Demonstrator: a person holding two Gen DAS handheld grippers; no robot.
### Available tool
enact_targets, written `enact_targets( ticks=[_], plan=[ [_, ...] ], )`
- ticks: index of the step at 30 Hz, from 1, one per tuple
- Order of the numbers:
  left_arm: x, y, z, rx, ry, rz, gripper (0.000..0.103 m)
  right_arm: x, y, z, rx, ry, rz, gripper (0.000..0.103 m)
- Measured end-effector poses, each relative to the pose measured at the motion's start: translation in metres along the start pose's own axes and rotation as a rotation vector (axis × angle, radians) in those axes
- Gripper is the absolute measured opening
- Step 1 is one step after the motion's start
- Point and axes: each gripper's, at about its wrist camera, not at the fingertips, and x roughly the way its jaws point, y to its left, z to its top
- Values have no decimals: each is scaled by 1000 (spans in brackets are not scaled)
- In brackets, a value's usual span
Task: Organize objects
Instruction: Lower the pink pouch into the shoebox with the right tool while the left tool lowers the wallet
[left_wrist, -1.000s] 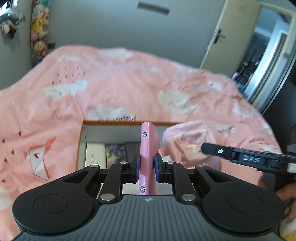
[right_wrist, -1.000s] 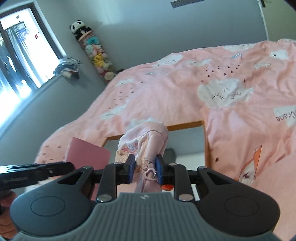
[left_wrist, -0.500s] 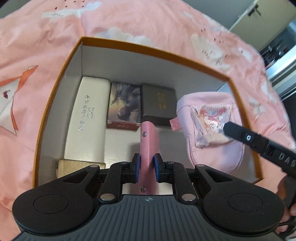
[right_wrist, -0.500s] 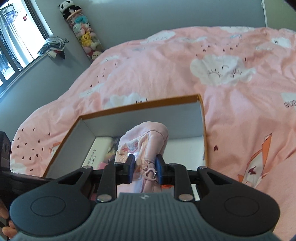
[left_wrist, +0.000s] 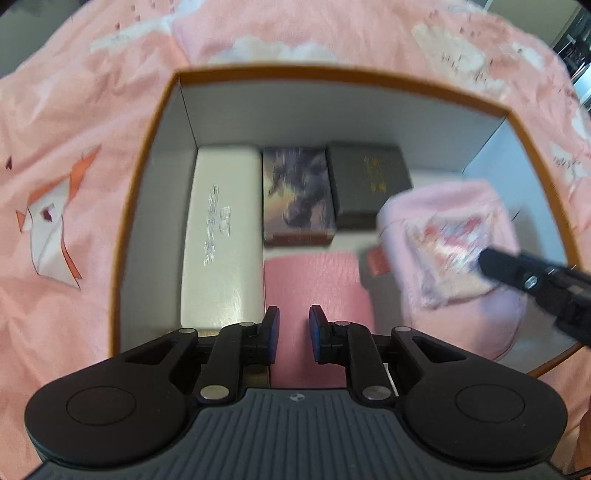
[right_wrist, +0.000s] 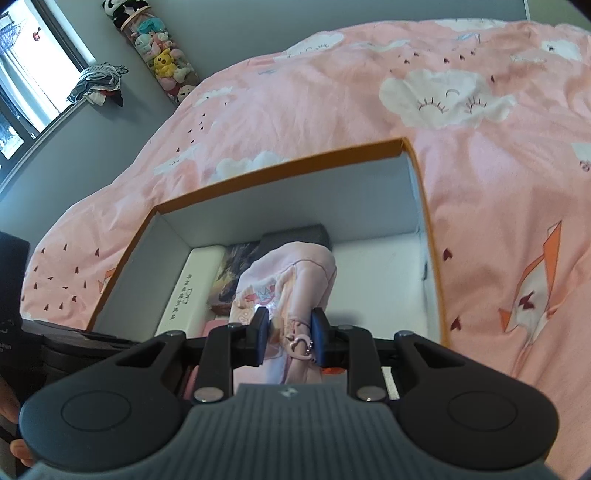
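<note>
In the lower middle of the orange-rimmed box (left_wrist: 147, 155), the flat pink wallet (left_wrist: 314, 280) is released by the left gripper (left_wrist: 294, 334), jaws apart, so withdrawal is called for while the soft pink pouch (right_wrist: 291, 280) is held clamped in the right gripper (right_wrist: 288, 336).

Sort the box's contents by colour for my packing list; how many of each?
Pink: 2, flat pink case, pink pouch
White: 1, white case
Dark: 1, dark box
Pictured: 1, picture box
Total visible: 5

Orange-rimmed box (left_wrist: 155, 122); pink cloud-print duvet (right_wrist: 369, 92); cream case (left_wrist: 221, 236).
</note>
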Motion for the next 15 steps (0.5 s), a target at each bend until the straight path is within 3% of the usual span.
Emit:
enact_targets(
  ticks=[4, 12, 15],
  plan=[
    [-32, 6, 3, -1, -151, -13, 20, 3, 7, 0, 36, 30, 76, 26],
    [-58, 10, -13, -76, -314, 79, 20, 13, 24, 2, 144, 26, 200, 26],
    [-59, 16, -16, -89, -322, 69, 20, 25, 32, 4, 115, 97, 131, 26]
  ],
)
